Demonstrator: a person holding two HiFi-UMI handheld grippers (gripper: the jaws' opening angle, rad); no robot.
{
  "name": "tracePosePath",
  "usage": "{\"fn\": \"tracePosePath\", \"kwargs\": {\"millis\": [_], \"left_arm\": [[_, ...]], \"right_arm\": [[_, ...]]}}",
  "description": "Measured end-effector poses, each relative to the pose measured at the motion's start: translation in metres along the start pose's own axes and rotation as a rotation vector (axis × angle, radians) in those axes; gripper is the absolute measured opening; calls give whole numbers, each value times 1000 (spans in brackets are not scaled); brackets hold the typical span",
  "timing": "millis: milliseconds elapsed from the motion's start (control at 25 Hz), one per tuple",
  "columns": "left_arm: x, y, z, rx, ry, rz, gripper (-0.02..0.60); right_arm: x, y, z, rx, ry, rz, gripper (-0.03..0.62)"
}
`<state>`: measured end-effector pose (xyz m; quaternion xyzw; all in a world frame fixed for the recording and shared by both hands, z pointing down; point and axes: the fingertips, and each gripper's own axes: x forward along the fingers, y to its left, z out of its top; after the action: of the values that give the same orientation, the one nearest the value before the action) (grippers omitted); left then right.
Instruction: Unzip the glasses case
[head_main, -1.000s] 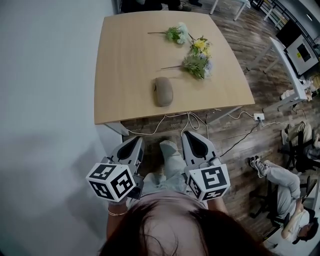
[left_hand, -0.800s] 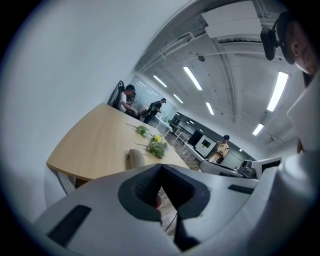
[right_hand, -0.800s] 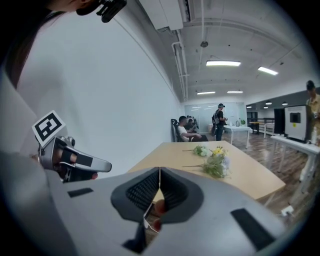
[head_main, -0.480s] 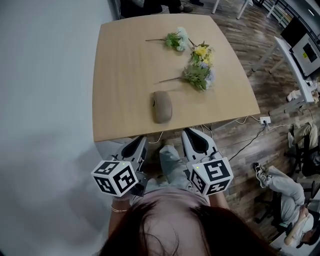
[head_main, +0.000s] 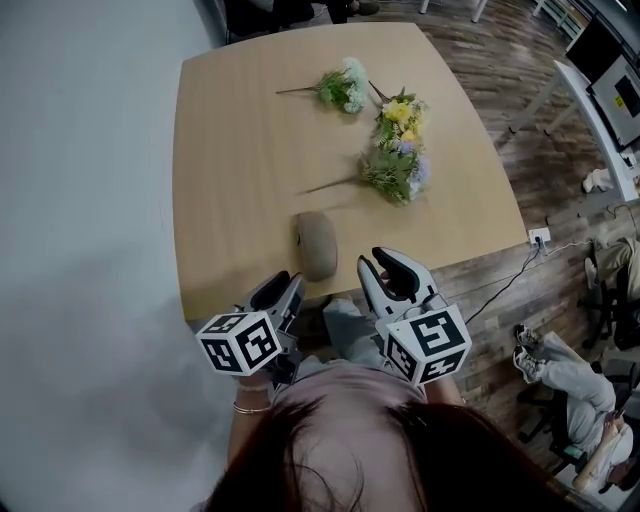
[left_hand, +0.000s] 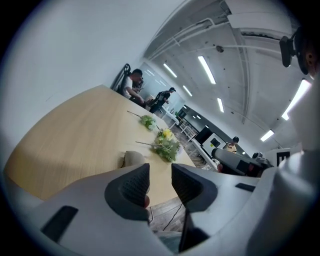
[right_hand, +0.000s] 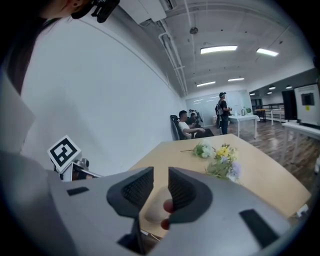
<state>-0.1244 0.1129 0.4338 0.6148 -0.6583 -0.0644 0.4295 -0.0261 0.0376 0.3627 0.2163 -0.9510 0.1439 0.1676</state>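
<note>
**A:** What is at the far left?

**B:** A plain white wall (head_main: 80, 200). Next to it stands the wooden table (head_main: 230, 170).

**A:** And the left gripper (head_main: 289, 285)?

**B:** It is at the near edge of the table and points toward the far side. Its jaws are opening. There is a clear gap between the two pads and nothing stands in this gap, so it holds nothing.

**A:** Where is the glasses case (head_main: 317, 244)?

**B:** It lies flat on the table, close to the near edge, and it looks closed. It is between the two grippers, a little beyond their tips, and no jaw grips it.

**A:** What about the right gripper (head_main: 386, 263)?

**B:** It is just to the right of the near end of the case. Its jaws stand slightly apart. In the right gripper view the case shows through the gap, but it lies farther away on the table, so the pads press on nothing.

**A:** And farther right?

**B:** Three flower sprigs lie on the far half of the table: a white-green sprig (head_main: 343, 85), a yellow sprig (head_main: 398, 108) and a bigger green-lilac bunch (head_main: 395, 170). Right of the table is the dark wooden floor (head_main: 520, 110), where a seated person (head_main: 548, 362) shows.
</note>
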Motion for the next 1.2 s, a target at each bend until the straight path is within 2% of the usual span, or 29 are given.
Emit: {"fn": "tracePosePath", "kwargs": {"millis": [400,640,720,800,920,1200], "left_arm": [[87,58,-23,-73,156,100,232],[122,75,-43,-192,248,76,266],[130,79,-49,-210,280,72,270],[134,81,-54,-227,309,62,302],[141,77,-57,-219,346,55,332],[157,60,-62,-168,423,40,337]], "right_arm": [[45,-49,19,7,-2,15,87],[64,-73,24,12,0,17,87],[69,-79,25,16,-1,20,87],[74,-84,25,20,-1,26,87],[78,-91,27,27,-2,32,87],[86,-105,28,47,-8,32,87]]}}
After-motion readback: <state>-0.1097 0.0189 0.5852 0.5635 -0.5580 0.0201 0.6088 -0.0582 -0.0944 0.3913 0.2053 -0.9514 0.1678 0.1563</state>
